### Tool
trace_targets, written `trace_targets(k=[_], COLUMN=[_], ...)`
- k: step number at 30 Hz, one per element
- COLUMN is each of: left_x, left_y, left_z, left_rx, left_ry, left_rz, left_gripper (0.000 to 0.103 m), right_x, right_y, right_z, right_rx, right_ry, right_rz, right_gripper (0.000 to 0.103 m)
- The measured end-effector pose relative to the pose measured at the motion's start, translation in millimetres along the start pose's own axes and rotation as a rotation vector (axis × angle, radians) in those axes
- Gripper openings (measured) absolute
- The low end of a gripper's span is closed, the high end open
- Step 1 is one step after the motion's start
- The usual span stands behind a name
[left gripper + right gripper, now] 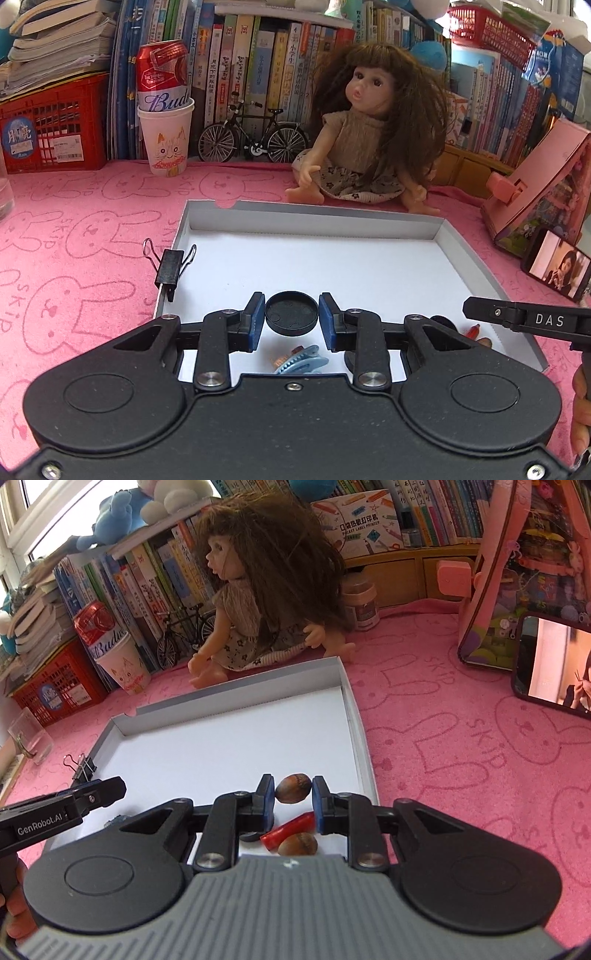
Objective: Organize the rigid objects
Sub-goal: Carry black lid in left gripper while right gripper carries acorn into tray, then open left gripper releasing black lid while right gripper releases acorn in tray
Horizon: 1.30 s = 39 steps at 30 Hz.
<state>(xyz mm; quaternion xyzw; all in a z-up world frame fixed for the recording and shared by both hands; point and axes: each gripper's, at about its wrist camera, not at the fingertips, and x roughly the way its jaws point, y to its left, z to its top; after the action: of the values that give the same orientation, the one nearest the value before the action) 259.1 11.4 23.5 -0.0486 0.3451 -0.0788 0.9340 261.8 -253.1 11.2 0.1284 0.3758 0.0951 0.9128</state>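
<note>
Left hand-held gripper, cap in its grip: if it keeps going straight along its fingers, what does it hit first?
Probably the bare white floor of the tray: the left hand-held gripper, shut on the black cap, points down into it. Nothing lies ahead before the far wall, though depth is uncertain.

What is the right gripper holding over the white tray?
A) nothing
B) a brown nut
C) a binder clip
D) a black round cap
B: the right gripper is shut on a brown nut, pinched between its blue pads above the white tray.

Binder clip (170, 268) on tray (314, 221) left wall; doll (369, 147) behind tray.
</note>
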Motion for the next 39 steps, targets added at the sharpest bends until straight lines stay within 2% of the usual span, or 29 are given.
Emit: trace_targets(k=[8, 18, 25, 27, 30, 31, 33, 39], left_x=[13.7, 17.9, 18.0, 15.7, 7.4, 4.3, -2.2, -27.5], left_y=[-1.3, -3.6, -3.8, -3.7, -6.0, -6.9, -8.5, -13.5], left_z=[2.8, 0.2, -0.9, -1.8, -4.0, -4.7, -5.8, -9.9], left_rx=[0.006, 0.02, 0.021, 0.022, 0.035, 0.044, 0.057, 0.071], left_ry=[0.058, 0.07, 0.071, 0.06, 0.033, 0.024, 0.008, -0.043], left_rz=[0.013, 0.013, 0.016, 0.018, 0.017, 0.012, 0.007, -0.014], left_gripper=[0.03, 0.03, 0.031, 0.047, 0.059, 0.061, 0.067, 0.074], right_x=[8.9, 13.4, 10.0, 6.5, -0.5, -3.4, -9.2, -26.0], right_y=[3.7, 1.9, 0.2, -1.0, -1.2, -1.1, -0.3, 3.8], right_z=[4.5, 4.2, 3.8, 3.4, 2.7, 2.3, 0.8, -7.2], right_rx=[-0.019, -0.004, 0.01, 0.014, 0.012, 0.01, 0.003, -0.032], right_ry=[0.049, 0.058, 0.041, 0.03, 0.011, 0.004, -0.011, -0.053], right_rz=[-0.038, -0.045, -0.027, -0.019, -0.011, -0.006, 0.002, 0.018], right_gripper=[0.026, 0.026, 0.03, 0.03, 0.043, 0.049, 0.051, 0.065])
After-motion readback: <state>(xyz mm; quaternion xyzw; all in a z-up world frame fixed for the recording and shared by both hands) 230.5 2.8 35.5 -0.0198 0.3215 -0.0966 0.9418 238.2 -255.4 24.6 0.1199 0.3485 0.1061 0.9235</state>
